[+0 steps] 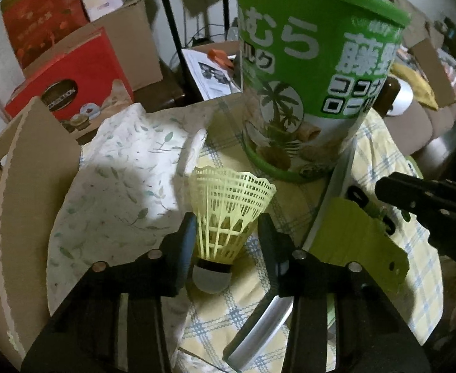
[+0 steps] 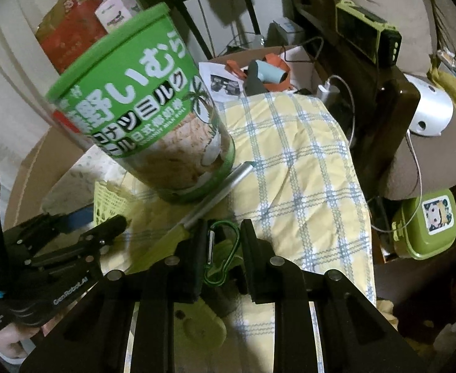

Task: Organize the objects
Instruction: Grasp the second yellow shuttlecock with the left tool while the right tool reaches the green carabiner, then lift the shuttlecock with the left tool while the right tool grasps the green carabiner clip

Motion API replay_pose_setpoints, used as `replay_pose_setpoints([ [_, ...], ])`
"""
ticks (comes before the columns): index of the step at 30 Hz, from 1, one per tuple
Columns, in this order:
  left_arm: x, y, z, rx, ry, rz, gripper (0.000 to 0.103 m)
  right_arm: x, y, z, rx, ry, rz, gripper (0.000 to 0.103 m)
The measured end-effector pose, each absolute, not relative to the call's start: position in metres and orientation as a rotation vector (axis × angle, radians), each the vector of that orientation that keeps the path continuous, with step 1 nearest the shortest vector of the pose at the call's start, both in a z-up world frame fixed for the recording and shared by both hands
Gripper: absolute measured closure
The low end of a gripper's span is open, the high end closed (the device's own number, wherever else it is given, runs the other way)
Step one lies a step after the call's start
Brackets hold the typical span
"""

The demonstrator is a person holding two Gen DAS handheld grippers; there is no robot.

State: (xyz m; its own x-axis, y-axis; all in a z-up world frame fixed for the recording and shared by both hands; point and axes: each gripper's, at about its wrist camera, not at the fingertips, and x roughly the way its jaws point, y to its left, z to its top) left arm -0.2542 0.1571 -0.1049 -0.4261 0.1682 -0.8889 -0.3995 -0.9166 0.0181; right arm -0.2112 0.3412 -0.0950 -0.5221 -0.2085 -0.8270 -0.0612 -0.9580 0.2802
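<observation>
Holding a yellow plastic shuttlecock (image 1: pixel 228 205) in the left tool (image 1: pixel 228 222), narrowed only partway, with the pads laid against either side of the mesh skirt. Gripping it low on the skirt, cork nose toward the camera, probably so as not to crush the flared rim. Resting or hovering just above the yellow checked cloth (image 1: pixel 215 326) spread over the surface; cannot tell which. Pinching a green carabiner (image 2: pixel 225 255) in the right tool (image 2: pixel 221 227), drawn in about as narrow as possible, across the thin wire of the clip and close above the same cloth. Working both tools side by side, near each other, just in front of a tall green canister (image 1: pixel 315 71) standing on the cloth. Leaving a silver-handled utensil with a lime-green blade (image 1: pixel 352 236) lying between the two tools and against the canister's foot. Judging by the open cardboard box (image 1: pixel 19 186) beside the cloth on the left, lined with leaf-print paper (image 1: pixel 128 168), likely gathering the loose small items to drop in there. Worth easing the shuttlecock over gently, given so light and springy a skirt.
</observation>
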Motion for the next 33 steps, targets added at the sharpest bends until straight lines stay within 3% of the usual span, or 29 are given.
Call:
replay_pose_setpoints([
  [19,-0.226,0.109,-0.038,-1.305,0.01,2.492,0.07,-0.175,0.314,-0.031,1.289,-0.286,-2.746,0.082],
  [33,-0.192,0.073,0.002,-1.224,-0.048,2.617,0.07,-0.15,0.274,0.01,1.152,-0.134,-2.797,0.082],
])
